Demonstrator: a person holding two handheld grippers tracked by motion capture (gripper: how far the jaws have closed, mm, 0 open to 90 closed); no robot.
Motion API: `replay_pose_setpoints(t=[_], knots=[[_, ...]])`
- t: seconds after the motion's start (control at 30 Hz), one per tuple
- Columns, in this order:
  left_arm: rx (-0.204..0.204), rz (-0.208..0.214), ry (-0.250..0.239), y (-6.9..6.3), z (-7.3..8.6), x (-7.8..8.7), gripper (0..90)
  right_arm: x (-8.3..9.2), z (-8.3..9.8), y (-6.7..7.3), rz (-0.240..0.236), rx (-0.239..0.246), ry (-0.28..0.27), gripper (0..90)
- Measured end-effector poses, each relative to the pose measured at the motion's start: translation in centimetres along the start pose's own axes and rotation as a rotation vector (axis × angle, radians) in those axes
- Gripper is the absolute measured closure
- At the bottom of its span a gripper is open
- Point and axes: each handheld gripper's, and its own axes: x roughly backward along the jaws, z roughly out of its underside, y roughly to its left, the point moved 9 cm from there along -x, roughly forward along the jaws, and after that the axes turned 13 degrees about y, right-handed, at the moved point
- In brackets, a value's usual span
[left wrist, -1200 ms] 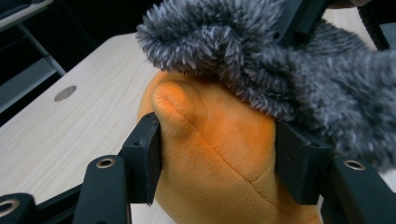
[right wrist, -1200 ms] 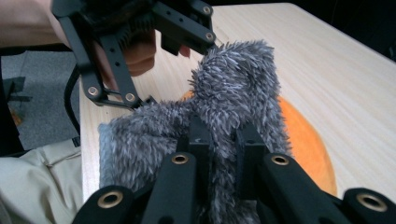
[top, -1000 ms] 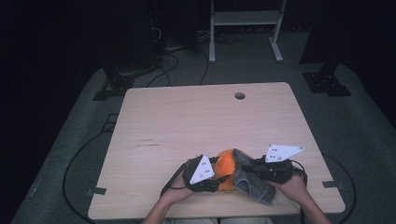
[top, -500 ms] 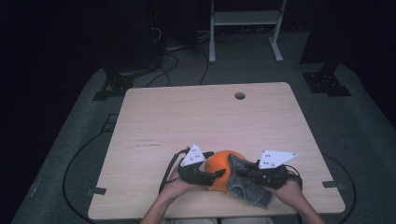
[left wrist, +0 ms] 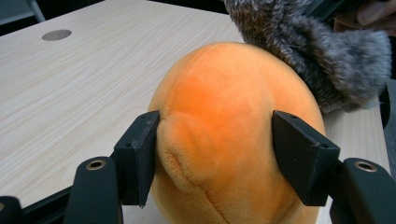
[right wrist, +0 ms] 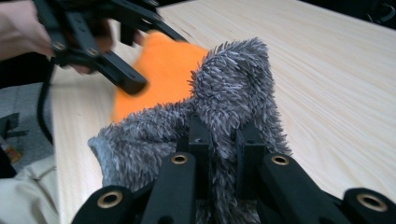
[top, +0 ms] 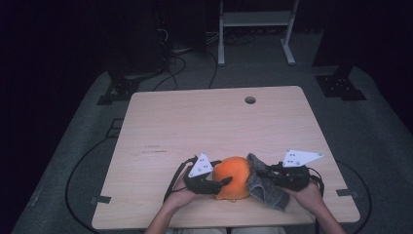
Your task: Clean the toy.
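A light wooden table [top: 195, 122] carries a small round hole [top: 250, 100] near its far edge (it shows as a grey disc in the left gripper view). The table stands on grey floor covering [top: 370, 131]. Black cables [top: 85, 161] loop across the floor at the left. Beyond the far edge stands a pale metal frame [top: 255, 22], and dark stand bases [top: 341, 87] sit at the corners.

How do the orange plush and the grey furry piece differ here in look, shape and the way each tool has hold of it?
The orange plush is smooth, short-piled and rounded like a dome; the grey piece is shaggy, limp and folded. The left tool straddles the plush with its jaws wide, one pad denting its side; the right tool is pinched tight on a fold of the grey piece. Both are soft fabric, touch each other and lie at the table's near edge.
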Motion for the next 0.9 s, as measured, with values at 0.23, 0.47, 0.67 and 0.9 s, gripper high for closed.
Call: replay_pose_setpoints(t=[0.23, 0.47, 0.67, 0.9], knots=[[0.017, 0.023, 0.014, 0.5, 0.9, 0.5, 33.5, -0.9, 1.8, -1.2, 0.014, -0.032, 0.078, 79.6], [0.016, 0.021, 0.02, 0.6, 1.1, 0.5, 32.7, -0.3, 1.1, -0.6, -0.01, -0.027, 0.037, 79.6], [0.019, 0.027, 0.02, 0.8, 1.2, 0.6, 31.2, -1.1, 1.7, -0.4, -0.027, -0.029, 0.068, 79.6], [0.006, 0.019, 0.024, 0.6, 1.0, 0.5, 30.7, -0.2, 1.4, -0.9, -0.025, -0.057, 0.047, 79.6]])
